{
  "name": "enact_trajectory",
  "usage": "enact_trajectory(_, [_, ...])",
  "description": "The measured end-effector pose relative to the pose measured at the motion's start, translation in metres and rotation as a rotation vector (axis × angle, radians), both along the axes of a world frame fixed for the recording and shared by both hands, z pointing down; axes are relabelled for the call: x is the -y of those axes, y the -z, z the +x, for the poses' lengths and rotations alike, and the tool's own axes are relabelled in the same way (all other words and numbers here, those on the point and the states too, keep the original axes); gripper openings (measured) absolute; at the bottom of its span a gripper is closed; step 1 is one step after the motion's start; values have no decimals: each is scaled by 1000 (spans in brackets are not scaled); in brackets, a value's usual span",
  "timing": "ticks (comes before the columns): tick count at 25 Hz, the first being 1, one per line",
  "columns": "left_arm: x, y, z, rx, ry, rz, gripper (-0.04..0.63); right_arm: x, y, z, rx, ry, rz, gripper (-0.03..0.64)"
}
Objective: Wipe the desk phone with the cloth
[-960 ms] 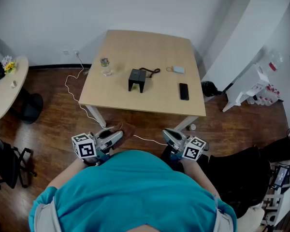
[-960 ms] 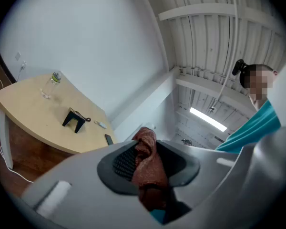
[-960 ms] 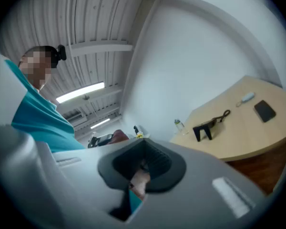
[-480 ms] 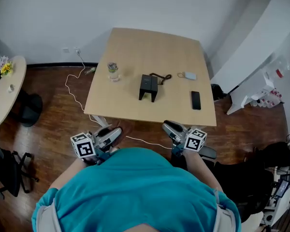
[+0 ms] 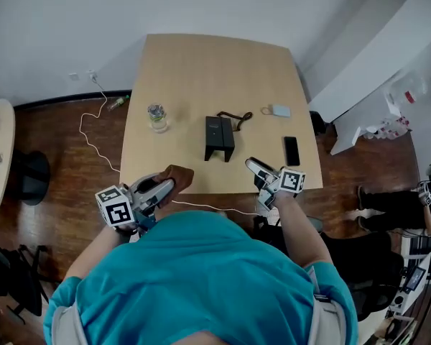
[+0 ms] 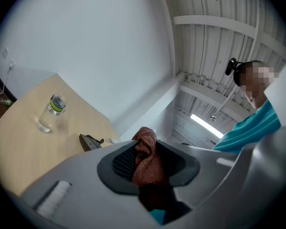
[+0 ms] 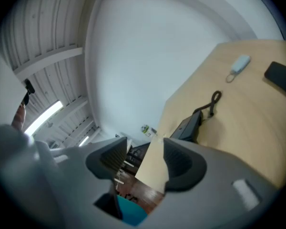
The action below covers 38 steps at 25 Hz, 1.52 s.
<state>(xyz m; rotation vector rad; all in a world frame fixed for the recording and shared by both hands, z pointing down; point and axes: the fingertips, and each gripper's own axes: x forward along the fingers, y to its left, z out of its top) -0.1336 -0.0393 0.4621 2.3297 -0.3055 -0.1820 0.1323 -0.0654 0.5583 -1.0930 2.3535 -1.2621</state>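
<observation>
The left claw [image 5: 169, 185] was clamped on a reddish-brown cloth [image 6: 145, 159]; the right claw [image 7: 145, 162] had just been opening, jaws apart with nothing between them. Both hovered at the near edge of the counter [image 5: 201, 70], where the black desk phone [image 5: 219, 137] stood mid-surface, nearer the right claw
</observation>
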Motion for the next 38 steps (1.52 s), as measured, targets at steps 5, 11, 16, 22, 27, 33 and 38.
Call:
enact_trajectory(5, [33,-3,22,54,109,-36,121,68,-66,44,52,17,-167,284])
enact_trajectory(11, [45,-4,61,109,229,-67,121,128,-127,37,177,190,-324,335])
enact_trajectory(16, [62,-12,57,144,241,-102,121,156,-157,4,233,243,-408,337])
enact_trajectory(22, [85,-23,36,161,166,-119,121,159,-176,-23,367,224,-467,339])
enact_trajectory(27, [100,-26,26,164,136,-133,121,155,-174,-29,447,237,-441,236])
enact_trajectory(33, [102,-28,26,179,148,-138,121,152,-166,-27,508,255,-421,271])
enact_trajectory(38, [104,-26,27,187,163,-138,121,150,-170,-27,487,232,-441,231])
